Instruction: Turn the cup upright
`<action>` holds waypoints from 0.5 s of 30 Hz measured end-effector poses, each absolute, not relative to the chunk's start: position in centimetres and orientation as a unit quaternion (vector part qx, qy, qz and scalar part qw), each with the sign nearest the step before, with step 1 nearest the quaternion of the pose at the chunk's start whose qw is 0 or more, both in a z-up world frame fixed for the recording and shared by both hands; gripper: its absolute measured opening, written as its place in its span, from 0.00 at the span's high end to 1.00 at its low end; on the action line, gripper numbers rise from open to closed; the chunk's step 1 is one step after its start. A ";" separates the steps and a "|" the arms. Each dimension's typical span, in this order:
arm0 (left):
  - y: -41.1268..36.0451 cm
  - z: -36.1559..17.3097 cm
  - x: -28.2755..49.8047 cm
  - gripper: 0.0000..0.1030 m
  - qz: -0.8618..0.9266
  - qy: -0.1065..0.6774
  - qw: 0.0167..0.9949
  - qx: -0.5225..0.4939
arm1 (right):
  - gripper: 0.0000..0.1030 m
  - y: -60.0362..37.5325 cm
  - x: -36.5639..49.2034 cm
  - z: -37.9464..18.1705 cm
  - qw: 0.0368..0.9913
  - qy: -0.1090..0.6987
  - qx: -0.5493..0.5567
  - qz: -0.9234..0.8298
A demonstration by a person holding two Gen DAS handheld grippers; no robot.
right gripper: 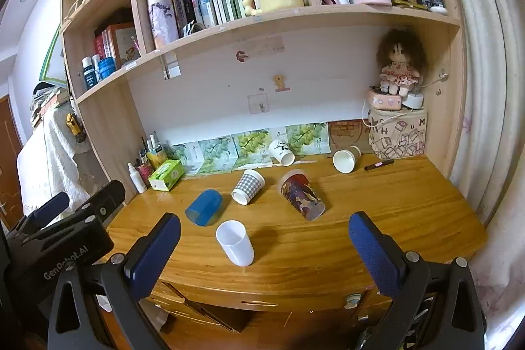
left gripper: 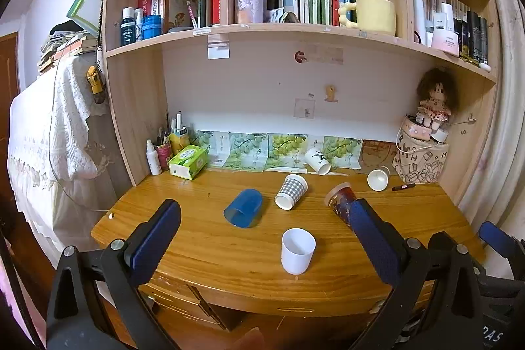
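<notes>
A white cup (left gripper: 298,250) (right gripper: 235,242) stands upright near the wooden desk's front edge (left gripper: 229,281) (right gripper: 295,281). Several cups lie on their sides behind it: a blue one (left gripper: 244,207) (right gripper: 204,207), a checked one (left gripper: 291,191) (right gripper: 248,186), a dark patterned one (left gripper: 339,198) (right gripper: 302,194), and two white ones (left gripper: 317,161) (left gripper: 378,178) at the back. My left gripper (left gripper: 264,215) is open and empty, above the desk front. My right gripper (right gripper: 264,227) is open and empty, to the right of the left one.
A green tissue box (left gripper: 188,161), a pen holder and a spray bottle (left gripper: 153,157) stand at the back left. A printed bag with a doll (left gripper: 433,102) is at the back right, a pen (left gripper: 403,186) beside it. Shelves of books hang above.
</notes>
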State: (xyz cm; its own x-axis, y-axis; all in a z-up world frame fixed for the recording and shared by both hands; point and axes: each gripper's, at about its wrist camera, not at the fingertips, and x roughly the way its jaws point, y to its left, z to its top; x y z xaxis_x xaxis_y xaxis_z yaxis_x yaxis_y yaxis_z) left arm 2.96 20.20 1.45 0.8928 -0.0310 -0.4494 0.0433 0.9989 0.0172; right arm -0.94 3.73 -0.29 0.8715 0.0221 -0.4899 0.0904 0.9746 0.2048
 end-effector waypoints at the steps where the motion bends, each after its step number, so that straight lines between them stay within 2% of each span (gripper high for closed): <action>1: 20.0 1.4 3.1 0.00 -0.020 0.233 0.972 0.015 | 0.00 3.7 -0.9 -0.3 0.961 0.253 0.112 -0.018; 15: 18.8 1.5 3.9 0.00 -0.034 0.236 0.971 0.023 | 0.00 2.7 -1.0 -0.3 0.962 0.247 0.114 -0.037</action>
State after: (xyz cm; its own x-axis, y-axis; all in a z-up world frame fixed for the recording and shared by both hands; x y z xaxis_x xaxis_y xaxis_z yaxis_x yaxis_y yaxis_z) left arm 3.86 18.85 1.45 0.8862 -0.0544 -0.4602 0.0763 0.9967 0.0292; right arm -0.97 2.74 -0.26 0.8754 -0.0142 -0.4832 0.1266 0.9714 0.2009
